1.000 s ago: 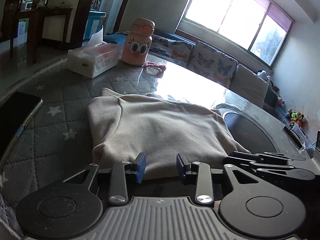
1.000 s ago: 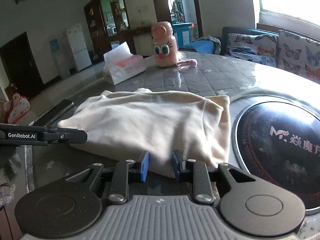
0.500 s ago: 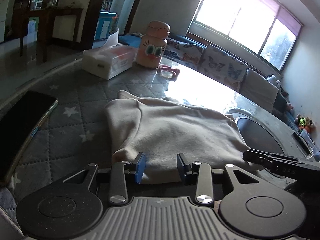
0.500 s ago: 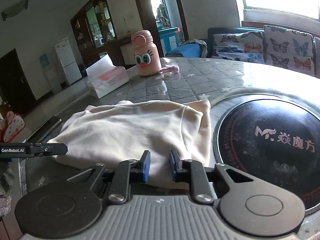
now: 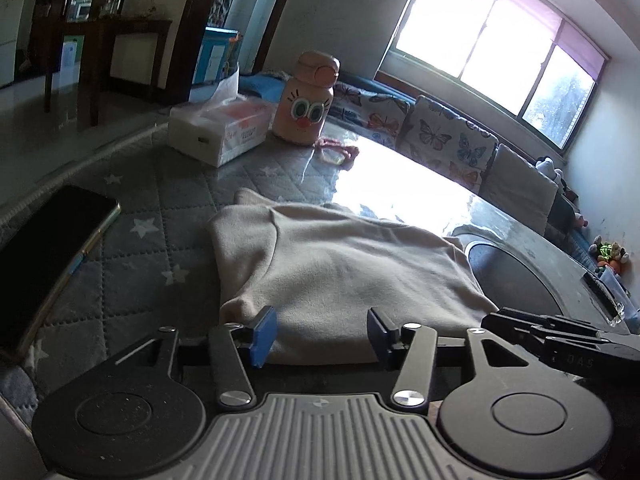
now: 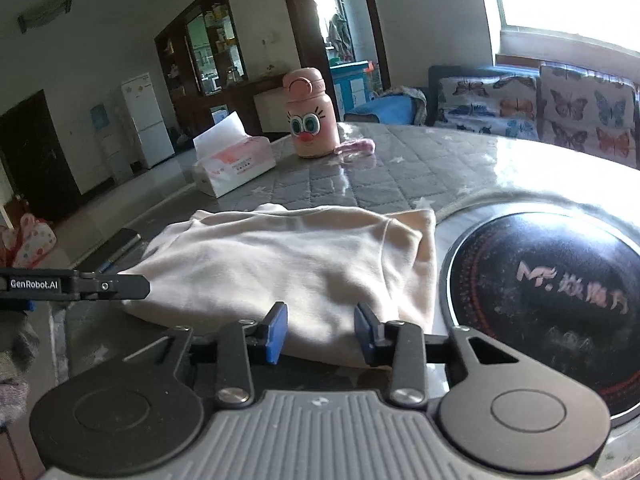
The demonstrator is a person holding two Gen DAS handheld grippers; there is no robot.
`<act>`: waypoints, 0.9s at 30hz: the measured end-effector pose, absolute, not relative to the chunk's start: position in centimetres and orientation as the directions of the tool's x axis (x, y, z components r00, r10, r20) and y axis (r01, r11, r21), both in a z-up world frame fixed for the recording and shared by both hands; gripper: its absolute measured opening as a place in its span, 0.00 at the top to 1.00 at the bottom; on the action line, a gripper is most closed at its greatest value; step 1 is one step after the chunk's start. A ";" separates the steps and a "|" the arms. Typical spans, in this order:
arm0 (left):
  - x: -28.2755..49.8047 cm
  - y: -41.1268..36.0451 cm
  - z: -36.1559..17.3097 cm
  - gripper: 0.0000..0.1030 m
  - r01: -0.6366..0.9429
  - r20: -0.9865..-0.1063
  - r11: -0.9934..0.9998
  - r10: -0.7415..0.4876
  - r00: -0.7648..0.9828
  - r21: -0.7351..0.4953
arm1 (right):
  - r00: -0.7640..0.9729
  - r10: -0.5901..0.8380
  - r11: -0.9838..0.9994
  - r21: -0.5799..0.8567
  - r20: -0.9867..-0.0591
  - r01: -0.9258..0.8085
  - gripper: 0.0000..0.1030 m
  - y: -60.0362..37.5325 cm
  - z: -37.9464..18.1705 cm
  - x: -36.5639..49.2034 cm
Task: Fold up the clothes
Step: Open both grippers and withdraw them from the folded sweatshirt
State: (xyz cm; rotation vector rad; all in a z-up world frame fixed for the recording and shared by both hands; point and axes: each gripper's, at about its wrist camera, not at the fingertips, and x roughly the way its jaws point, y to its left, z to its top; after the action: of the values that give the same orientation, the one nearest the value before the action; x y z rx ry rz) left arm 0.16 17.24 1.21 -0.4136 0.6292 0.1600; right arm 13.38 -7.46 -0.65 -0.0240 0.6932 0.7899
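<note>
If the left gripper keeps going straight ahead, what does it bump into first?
Most likely the near edge of the folded cream garment, which lies right ahead of the open left gripper. How close it is stays unclear.

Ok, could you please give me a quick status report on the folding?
Left gripper and right gripper open, just widened, nothing pinched. Cream garment folded flat on table. Nothing in the way.

We find bare surface (image 5: 132, 248) between the phone (image 5: 44, 256) and folded garment (image 5: 340, 264); tissue box (image 5: 218, 130) and bottle (image 5: 306, 100) block the far edge.
</note>
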 end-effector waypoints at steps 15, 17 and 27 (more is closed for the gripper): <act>-0.3 18.8 0.9 0.48 -0.324 -0.603 0.868 0.037 0.797 -0.376 | 0.489 0.629 0.725 0.229 -0.604 -0.649 0.62 -7.2 -1.2 13.4; -0.4 18.6 1.1 0.48 -0.321 -0.599 0.868 0.035 0.800 -0.378 | 0.487 0.632 0.721 0.226 -0.603 -0.655 0.56 -7.2 -1.0 13.2; -1.9 17.1 2.4 0.10 -0.331 -0.587 0.891 0.094 0.804 -0.311 | 0.502 0.642 0.702 0.180 -0.580 -0.689 0.24 -7.0 0.0 11.1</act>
State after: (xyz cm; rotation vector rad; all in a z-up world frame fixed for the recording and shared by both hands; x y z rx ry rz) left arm -1.94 17.07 2.39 -0.4177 0.5970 0.2345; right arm 11.06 -6.99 0.02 -0.0785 0.6670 0.8052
